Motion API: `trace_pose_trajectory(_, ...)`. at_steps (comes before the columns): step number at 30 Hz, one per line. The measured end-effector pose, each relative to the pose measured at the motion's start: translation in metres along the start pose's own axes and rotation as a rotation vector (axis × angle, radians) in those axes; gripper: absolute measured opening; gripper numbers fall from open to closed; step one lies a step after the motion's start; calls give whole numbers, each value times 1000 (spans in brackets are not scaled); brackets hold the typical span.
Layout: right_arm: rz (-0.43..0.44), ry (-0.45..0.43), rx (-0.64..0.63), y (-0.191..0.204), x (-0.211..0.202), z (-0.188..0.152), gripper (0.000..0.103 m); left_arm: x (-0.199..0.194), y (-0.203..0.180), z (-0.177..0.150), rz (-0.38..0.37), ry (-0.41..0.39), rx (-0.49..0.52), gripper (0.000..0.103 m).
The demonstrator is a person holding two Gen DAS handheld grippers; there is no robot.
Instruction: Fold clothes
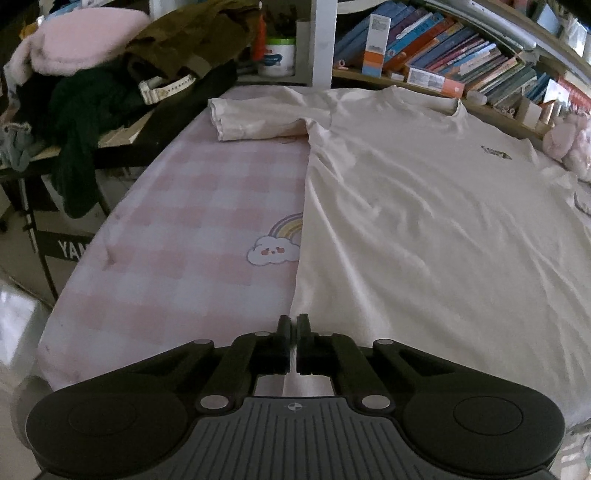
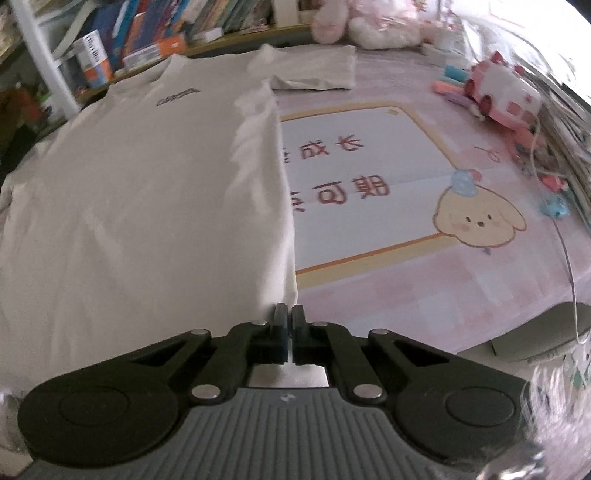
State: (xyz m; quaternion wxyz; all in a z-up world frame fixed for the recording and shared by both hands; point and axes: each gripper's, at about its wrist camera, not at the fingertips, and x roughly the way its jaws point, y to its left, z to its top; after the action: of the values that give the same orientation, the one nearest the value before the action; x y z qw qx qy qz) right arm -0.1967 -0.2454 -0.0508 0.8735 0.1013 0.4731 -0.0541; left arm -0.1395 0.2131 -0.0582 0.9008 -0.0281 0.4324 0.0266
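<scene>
Your cream short-sleeved cotton T-shirt lies spread flat, chest up, on the bed, which wears a pink-and-white checked sheet with a cartoon cloud and rainbow print. The collar points away from you, toward the bookshelf.

Your left gripper is clenched at the shirt's near left hem corner; a thin strip of pale cloth shows between its closed black fingers, so it appears to be grasping the hem edge. Your right gripper is likewise clenched at the near right hem corner, with the fabric edge running down into the pinch.

On the left, the sleeve lies stretched out sideways on the sheet. Beyond the bed edge, a side bench carries a heap of dark green, olive and pink clothing with a white wristwatch on top, close to that sleeve but not touching it.

On the right, the other sleeve lies flat near pink-and-white plush toys at the head of the bed. A large printed panel with red characters and a cartoon puppy lies bare beside the shirt. A pink toy vehicle and pastel markers sit well apart from the shirt, along the far right edge.
</scene>
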Motion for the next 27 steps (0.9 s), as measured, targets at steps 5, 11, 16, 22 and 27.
trace_pose_trajectory(5, -28, 0, -2, -4, -1, 0, 1, -1, -8, -3, 5, 2, 71, 2)
trace_pose_trajectory(11, -63, -23, -24, -15, 0, -3, 1, -1, -13, -2, 13, 3, 73, 1)
trace_pose_trajectory(16, -79, -25, -32, -16, -1, -3, 1, 0, -14, 0, 2, 10, 92, 1)
trace_pose_trajectory(22, -101, -30, -1, -19, -2, -4, 1, -1, -14, -1, -11, 12, 88, 1)
trace_pose_trajectory(27, -93, -20, 4, -17, -5, -8, 1, -1, -5, -1, -19, 15, 73, 1)
